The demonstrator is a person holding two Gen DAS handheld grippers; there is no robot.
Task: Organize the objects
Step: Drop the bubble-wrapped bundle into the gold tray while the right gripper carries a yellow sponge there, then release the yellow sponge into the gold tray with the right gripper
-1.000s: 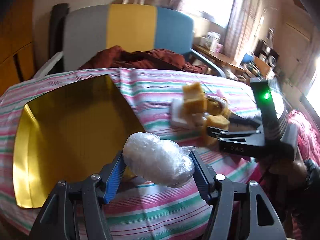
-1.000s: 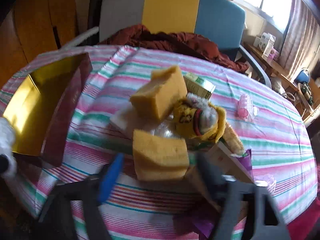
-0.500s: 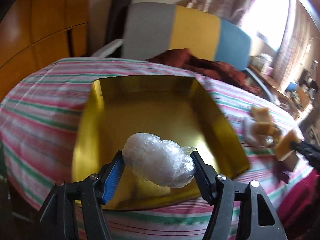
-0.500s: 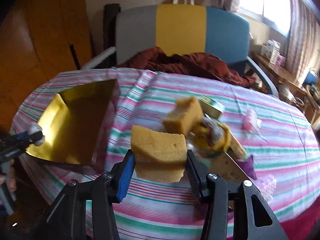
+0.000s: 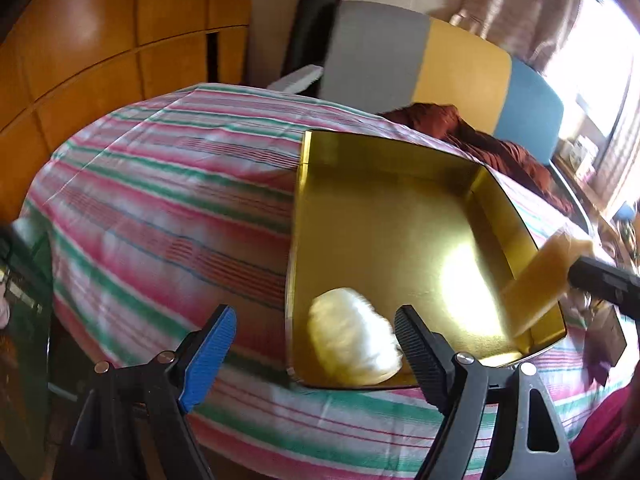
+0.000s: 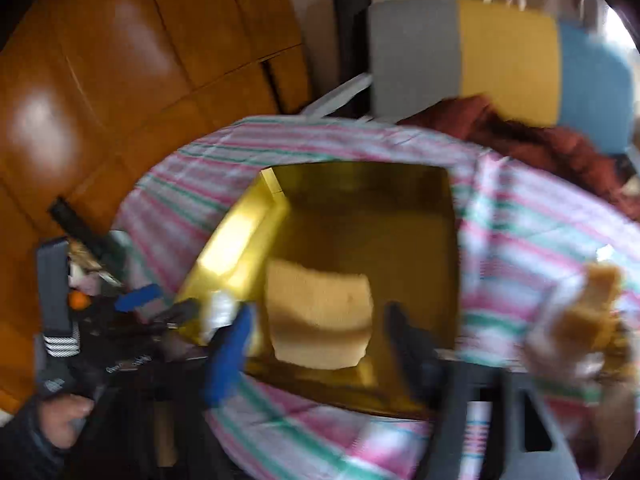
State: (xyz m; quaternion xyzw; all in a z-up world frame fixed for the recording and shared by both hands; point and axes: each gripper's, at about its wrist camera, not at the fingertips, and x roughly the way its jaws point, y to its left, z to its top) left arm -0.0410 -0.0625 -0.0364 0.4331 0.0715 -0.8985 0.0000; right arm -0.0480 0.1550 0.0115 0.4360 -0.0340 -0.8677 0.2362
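Note:
A gold tray [image 5: 384, 152] lies on the striped tablecloth [image 5: 168, 208]. A white plastic-wrapped ball [image 5: 352, 344] rests inside the tray at its near left corner. My left gripper [image 5: 316, 340] stands open just in front of it, fingers apart and off the ball. In the right wrist view, which is blurred, a yellow sponge [image 6: 320, 316] hangs over the tray [image 6: 360, 184] between the fingers of my right gripper [image 6: 320, 344], with a narrow gap on each side. The left wrist view shows that sponge [image 5: 544, 280] tilted over the tray's right wall.
A second yellow sponge [image 6: 600, 292] sits with a pile of small items on the cloth right of the tray. A grey, yellow and blue chair [image 5: 440, 64] with a red cloth [image 5: 480, 140] stands behind the table. Wooden cabinets [image 5: 100, 40] fill the left.
My left gripper opened and the wrapped ball dropped into the tray. My right gripper carried the sponge left from the pile to above the tray, and its fingers have parted slightly.

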